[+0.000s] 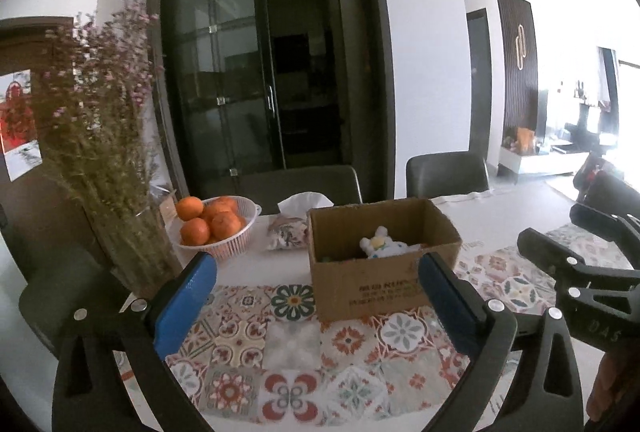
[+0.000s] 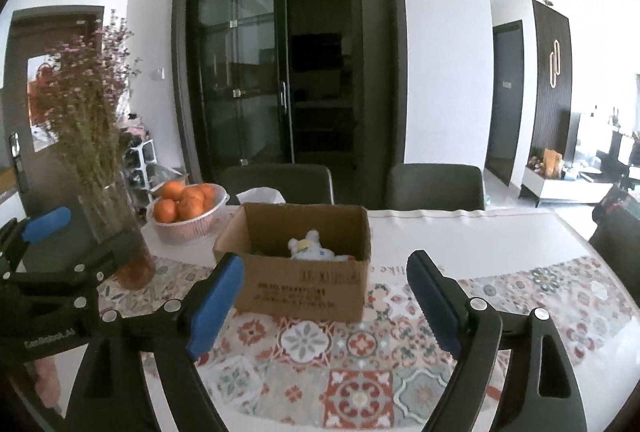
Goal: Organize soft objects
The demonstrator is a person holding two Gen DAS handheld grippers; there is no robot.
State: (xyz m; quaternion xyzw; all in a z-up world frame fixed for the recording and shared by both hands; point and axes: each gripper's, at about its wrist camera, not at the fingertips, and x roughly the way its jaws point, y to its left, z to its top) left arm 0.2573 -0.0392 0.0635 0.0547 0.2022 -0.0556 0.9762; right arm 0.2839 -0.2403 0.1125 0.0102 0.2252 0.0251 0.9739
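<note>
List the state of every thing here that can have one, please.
left gripper: open, empty
right gripper: open, empty
cardboard box: open, upright
white plush toy: inside the box
basket: filled with oranges
tissue box: tissue sticking out
glass doors: shut

An open-topped cardboard box (image 1: 372, 284) stands upright on the patterned tablecloth, toward the middle of the table, its near wall printed with dark text. Its flaps are not visible; the top is open and the brown inner walls show. In the right wrist view the box (image 2: 304, 288) sits turned a little, with its left corner nearer. Inside it, against the near wall and toward the right, lies a small white plush toy (image 1: 380, 246) with pale ears sticking up, a yellowish patch on its face and blue dots on its body (image 2: 310, 248). Only its upper part shows above the rim.
</note>
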